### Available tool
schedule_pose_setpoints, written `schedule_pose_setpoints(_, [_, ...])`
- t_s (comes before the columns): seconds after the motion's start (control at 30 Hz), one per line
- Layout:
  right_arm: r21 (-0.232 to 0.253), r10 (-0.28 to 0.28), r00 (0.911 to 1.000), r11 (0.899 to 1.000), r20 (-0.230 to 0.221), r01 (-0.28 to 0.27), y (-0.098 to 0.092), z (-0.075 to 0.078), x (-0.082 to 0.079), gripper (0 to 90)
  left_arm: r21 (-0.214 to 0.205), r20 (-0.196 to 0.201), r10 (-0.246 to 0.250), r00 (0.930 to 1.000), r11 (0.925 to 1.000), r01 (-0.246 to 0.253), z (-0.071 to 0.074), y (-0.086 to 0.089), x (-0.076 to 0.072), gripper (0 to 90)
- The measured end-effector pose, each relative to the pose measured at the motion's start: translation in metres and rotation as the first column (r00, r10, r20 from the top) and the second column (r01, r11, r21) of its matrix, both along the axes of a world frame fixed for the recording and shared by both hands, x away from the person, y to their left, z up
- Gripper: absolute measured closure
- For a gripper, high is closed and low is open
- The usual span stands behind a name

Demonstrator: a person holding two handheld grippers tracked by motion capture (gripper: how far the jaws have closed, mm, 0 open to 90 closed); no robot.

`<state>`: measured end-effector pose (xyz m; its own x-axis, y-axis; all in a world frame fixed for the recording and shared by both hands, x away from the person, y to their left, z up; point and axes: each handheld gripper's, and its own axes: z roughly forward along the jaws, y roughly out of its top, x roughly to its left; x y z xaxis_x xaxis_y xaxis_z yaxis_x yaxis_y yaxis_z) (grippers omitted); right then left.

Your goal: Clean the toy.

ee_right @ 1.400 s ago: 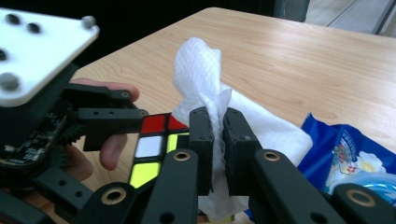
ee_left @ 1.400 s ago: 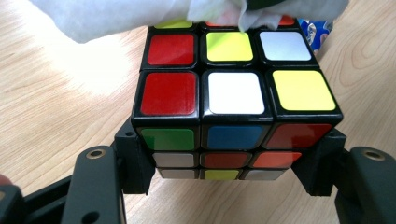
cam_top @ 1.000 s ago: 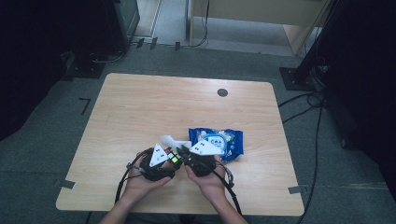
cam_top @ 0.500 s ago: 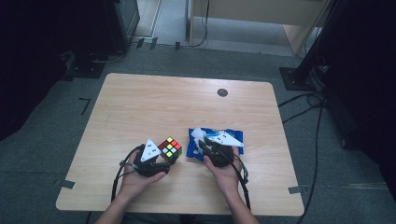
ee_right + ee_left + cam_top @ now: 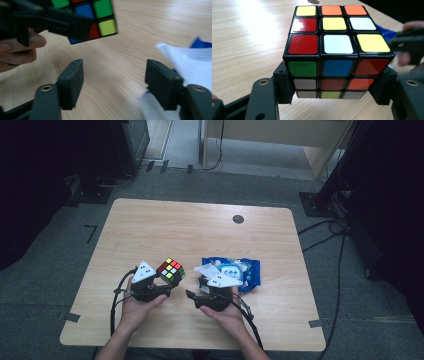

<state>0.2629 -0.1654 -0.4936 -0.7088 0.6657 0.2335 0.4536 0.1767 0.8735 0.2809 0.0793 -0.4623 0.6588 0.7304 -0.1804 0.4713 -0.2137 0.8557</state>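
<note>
Holding the cube [image 5: 171, 271] clamped in my L gripper [image 5: 162, 281], lifted over the near-left of the table [image 5: 200, 230]; pickup looks done, placing's left. My R gripper [image 5: 192, 296] has just been opening, jaws apart w/ nothing btwn, beside the blue packet [image 5: 247, 272]. L gripper view shows pads on cube's lower layers; high view doesn't.

We cannot read the print on the blue packet [image 5: 239, 273] in the high view; the right gripper [image 5: 192, 296] covers its near edge. The right gripper view crops the cube [image 5: 96, 18] and blurs the packet.
</note>
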Motion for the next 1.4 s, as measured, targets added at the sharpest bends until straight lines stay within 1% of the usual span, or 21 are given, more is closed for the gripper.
schedule_pose_setpoints(0.07, [-0.009,0.007,0.9997,1.0,0.023,-0.006,0.009,-0.001,-0.002,26.7,-0.001,0.0,-0.013,0.9999,0.9999,0.013,0.002,-0.003,-0.001,34.1])
schedule_pose_setpoints(0.13, [-0.02,0.002,0.9988,1.0,0.048,-0.001,0.015,-0.001,-0.004,23.8,0.0,-0.003,-0.024,0.9997,0.9997,0.024,0.002,-0.007,-0.003,34.1])
schedule_pose_setpoints(0.27, [-0.023,-0.008,0.9955,1.0,0.094,0.01,0.021,0.001,-0.006,22.8,0.003,-0.007,-0.049,0.9988,0.9988,0.049,0.003,-0.014,-0.006,34.1])
schedule_pose_setpoints(0.37, [-0.046,-0.025,0.9898,0.998,0.14,0.032,0.024,0.003,-0.009,25.1,-0.001,-0.013,-0.063,0.9979,0.998,0.063,0.003,-0.018,-0.007,34.1])
schedule_pose_setpoints(0.4, [-0.049,-0.031,0.9885,0.998,0.148,0.038,0.025,0.003,-0.009,26.9,0.001,-0.015,-0.069,0.9975,0.9976,0.069,0.003,-0.02,-0.008,34.1])
schedule_pose_setpoints(0.47, [-0.044,-0.019,0.9854,0.999,0.169,0.027,0.026,0.003,-0.011,31.3,-0.001,-0.017,-0.075,0.9971,0.9972,0.075,0.003,-0.022,-0.008,34.0])
schedule_pose_setpoints(0.5, [-0.05,-0.029,0.9828,0.998,0.182,0.038,0.026,0.004,-0.012,33.3,0.0,-0.017,-0.074,0.9971,0.9973,0.074,0.003,-0.023,-0.009,34.0])
schedule_pose_setpoints(0.67, [-0.077,-0.021,0.978,0.996,0.208,0.037,0.026,0.003,-0.013,34.6,-0.001,-0.025,-0.071,0.9972,0.9975,0.071,0.002,-0.022,-0.009,33.9])
schedule_pose_setpoints(0.83, [-0.11,-0.005,0.9718,0.993,0.236,0.032,0.026,0.003,-0.014,34.8,-0.025,-0.047,-0.07,0.9965,0.9973,0.069,0.001,-0.022,-0.008,33.6])
schedule_pose_setpoints(0.9, [-0.138,0.005,0.9664,0.99,0.257,0.032,0.027,0.002,-0.016,34.8,-0.042,-0.05,-0.069,0.9964,0.9969,0.067,0.002,-0.02,-0.007,33.6])
schedule_pose_setpoints(0.93, [-0.159,0.013,0.9621,0.987,0.272,0.032,0.028,0.002,-0.017,34.8,-0.052,-0.052,-0.071,0.9961,0.9963,0.068,0.003,-0.019,-0.006,33.5])
schedule_pose_setpoints(1.03, [-0.212,0.035,0.9514,0.977,0.306,0.032,0.032,-0.001,-0.021,34.8,-0.058,-0.069,-0.079,0.9945,0.9955,0.075,0.004,-0.017,-0.005,33.6])
schedule_pose_setpoints(1.1, [-0.232,0.039,0.9474,0.972,0.318,0.038,0.034,-0.002,-0.022,34.8,-0.05,-0.085,-0.088,0.9925,0.9952,0.084,0.003,-0.017,-0.003,33.7])
schedule_pose_setpoints(1.13, [-0.241,0.043,0.9462,0.97,0.321,0.038,0.034,-0.003,-0.022,34.7,-0.043,-0.083,-0.091,0.9923,0.9952,0.088,0.002,-0.016,-0.003,33.8])
schedule_pose_setpoints(1.2, [-0.251,0.045,0.9439,0.967,0.327,0.041,0.035,-0.004,-0.022,34.6,-0.02,-0.056,-0.085,0.9948,0.9963,0.084,0.002,-0.017,-0.005,34.0])
schedule_pose_setpoints(1.23, [-0.249,0.043,0.9465,0.968,0.32,0.04,0.035,-0.004,-0.021,34.4,-0.008,-0.041,-0.081,0.9959,0.9967,0.081,0.003,-0.018,-0.006,34.1])
schedule_pose_setpoints(1.27, [-0.247,0.044,0.9509,0.968,0.306,0.035,0.035,-0.004,-0.02,34.2,-0.01,-0.03,-0.071,0.997,0.9975,0.07,0.003,-0.017,-0.007,34.1])
schedule_pose_setpoints(1.3, [-0.249,0.041,0.9562,0.968,0.29,0.034,0.034,-0.004,-0.019,33.9,-0.036,-0.026,-0.057,0.998,0.9978,0.056,0.005,-0.014,-0.006,34.1])
schedule_pose_setpoints(1.33, [-0.248,0.028,0.9635,0.968,0.266,0.04,0.032,-0.005,-0.017,35.6,-0.06,-0.028,-0.05,0.9984,0.9971,0.048,0.006,-0.011,-0.005,34.1])
schedule_pose_setpoints(1.37, [-0.249,0.004,0.9673,0.966,0.254,0.061,0.03,-0.007,-0.016,38.8,-0.073,-0.029,-0.047,0.9985,0.9963,0.044,0.007,-0.008,-0.004,34.1])
schedule_pose_setpoints(1.4, [-0.242,-0.011,0.9707,0.968,0.24,0.07,0.028,-0.008,-0.014,40.9,-0.082,-0.028,-0.045,0.9986,0.9957,0.042,0.007,-0.006,-0.004,34.1])
